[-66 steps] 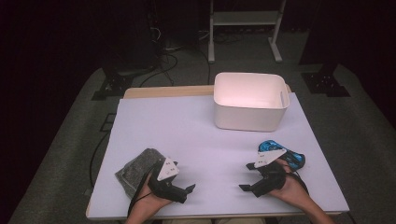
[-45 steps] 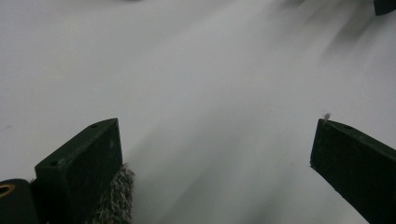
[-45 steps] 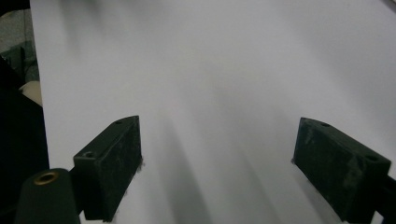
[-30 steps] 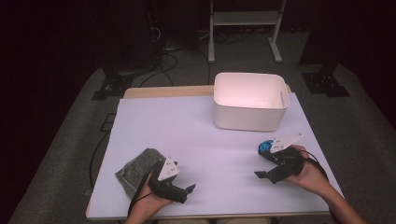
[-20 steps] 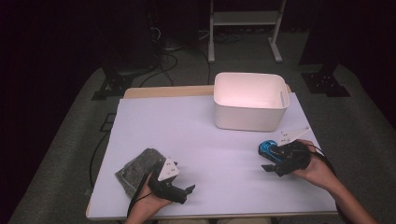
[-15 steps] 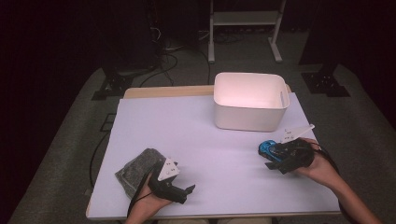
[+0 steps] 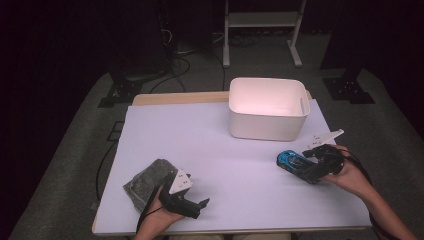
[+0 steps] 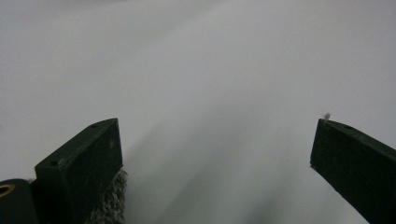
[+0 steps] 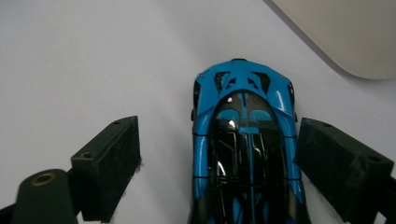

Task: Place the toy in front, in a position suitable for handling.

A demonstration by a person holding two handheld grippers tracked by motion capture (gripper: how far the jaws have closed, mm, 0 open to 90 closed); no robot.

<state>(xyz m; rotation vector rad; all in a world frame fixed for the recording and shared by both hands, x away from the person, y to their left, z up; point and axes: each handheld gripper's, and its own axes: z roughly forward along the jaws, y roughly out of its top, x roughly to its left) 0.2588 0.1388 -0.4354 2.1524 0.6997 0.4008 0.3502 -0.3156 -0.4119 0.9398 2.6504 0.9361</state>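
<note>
My right gripper [image 9: 219,163] straddles the blue toy car [image 9: 245,149], jaws apart, a gap at nine o'clock. The high view adds the white bin [image 7: 267,107] at eleven o'clock. My left gripper [image 8: 217,158] gapes over bare table [image 8: 210,70].

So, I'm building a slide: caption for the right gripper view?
Open right tongs straddle a blue toy car on the white table, a white bin just beyond.
</note>
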